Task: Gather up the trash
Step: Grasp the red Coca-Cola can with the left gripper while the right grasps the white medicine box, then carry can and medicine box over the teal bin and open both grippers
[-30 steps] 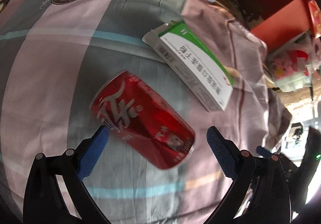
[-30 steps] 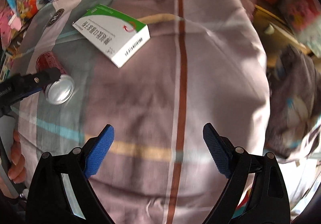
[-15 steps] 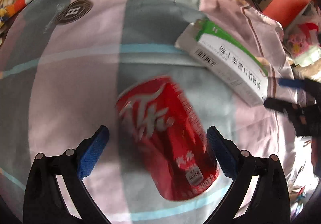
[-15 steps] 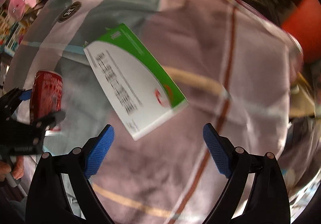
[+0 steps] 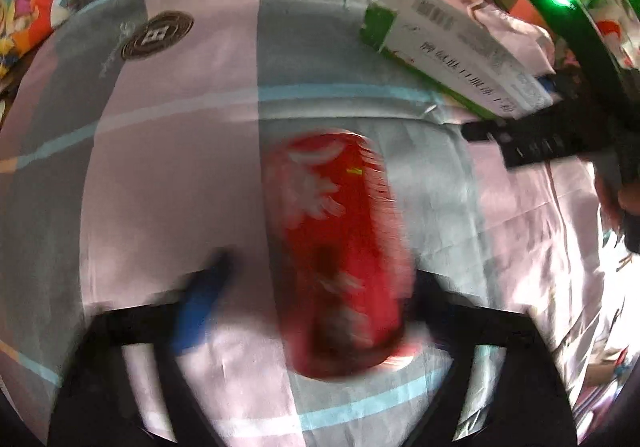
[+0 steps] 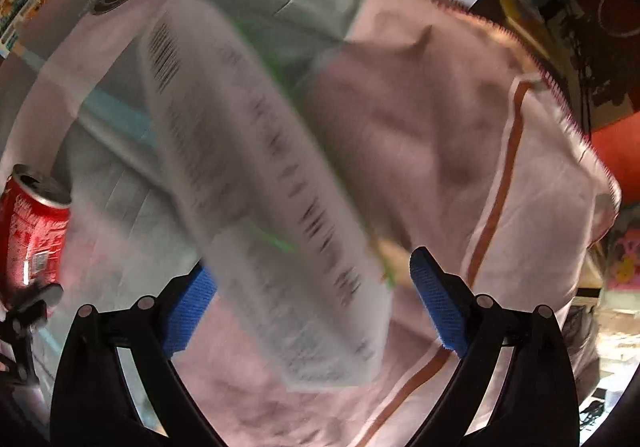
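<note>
Left wrist view puts the red can (image 5: 340, 247) lying on its side at the centre of my picture, on the striped cloth (image 5: 168, 167), its length running from twelve to six o'clock. My left gripper (image 5: 316, 283) is closing around its lower half; the can sits between the jaws, but the blur keeps me from saying whether the pads press yet. At one to two o'clock lies the white and green carton (image 5: 460, 47), with my right gripper (image 6: 312, 299) reaching in at its near end.

On the right wrist view that carton runs from eleven o'clock down to six, between jaws that stand spread and apart from it.

My worry: a round can on soft cloth may roll or squirt out if one pad lands first, and the carton sits skewed to the right jaws, so a squeeze now could catch a corner and spin it.

Against a second ago, the can has turned from slanted to straight in my left view, the left jaws have narrowed from full spread, and the carton has come from far at eleven o'clock to between the right fingers.
</note>
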Demonstrator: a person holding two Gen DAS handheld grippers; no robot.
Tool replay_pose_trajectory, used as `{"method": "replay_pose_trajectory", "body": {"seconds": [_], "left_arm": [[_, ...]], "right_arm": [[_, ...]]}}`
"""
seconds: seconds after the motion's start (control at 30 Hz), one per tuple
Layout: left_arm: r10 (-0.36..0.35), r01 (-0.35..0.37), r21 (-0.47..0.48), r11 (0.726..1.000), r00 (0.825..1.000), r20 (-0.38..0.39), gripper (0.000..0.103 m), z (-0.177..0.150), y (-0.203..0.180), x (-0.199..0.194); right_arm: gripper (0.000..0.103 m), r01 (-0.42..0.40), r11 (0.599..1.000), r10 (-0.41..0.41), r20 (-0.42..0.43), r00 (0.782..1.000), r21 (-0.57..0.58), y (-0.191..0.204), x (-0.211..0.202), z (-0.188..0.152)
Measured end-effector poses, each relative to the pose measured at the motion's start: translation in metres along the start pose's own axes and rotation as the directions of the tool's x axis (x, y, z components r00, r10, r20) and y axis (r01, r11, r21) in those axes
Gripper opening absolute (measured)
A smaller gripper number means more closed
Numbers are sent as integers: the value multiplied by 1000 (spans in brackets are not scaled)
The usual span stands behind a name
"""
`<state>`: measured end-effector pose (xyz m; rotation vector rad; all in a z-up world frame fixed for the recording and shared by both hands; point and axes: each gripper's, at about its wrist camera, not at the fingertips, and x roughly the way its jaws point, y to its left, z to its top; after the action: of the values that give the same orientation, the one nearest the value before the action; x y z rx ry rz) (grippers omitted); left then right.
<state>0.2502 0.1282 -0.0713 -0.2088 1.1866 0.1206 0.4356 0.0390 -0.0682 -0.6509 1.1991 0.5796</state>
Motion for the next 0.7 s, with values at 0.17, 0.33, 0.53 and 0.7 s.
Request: {"method": "replay_pose_trajectory", "body": {"seconds": [0.17, 0.33, 0.53, 0.7], "left_arm": [[31, -32, 35, 999, 999, 17, 57, -1, 3, -1], [36, -37, 39, 999, 999, 36, 57, 5, 3, -4], [7, -15, 113, 993, 998, 67, 57, 5, -31, -17], [-57, 39, 192, 981, 995, 87, 57, 0, -72, -32]], "right_arm": [[42, 40, 999, -40, 18, 999, -2, 10, 1, 12], [33, 95, 994, -97, 42, 994, 60, 17, -8, -1], [31, 22, 983, -35, 72, 997, 184, -10, -54, -54], [31, -32, 957, 7, 87, 996, 289, -30, -80, -119]]}}
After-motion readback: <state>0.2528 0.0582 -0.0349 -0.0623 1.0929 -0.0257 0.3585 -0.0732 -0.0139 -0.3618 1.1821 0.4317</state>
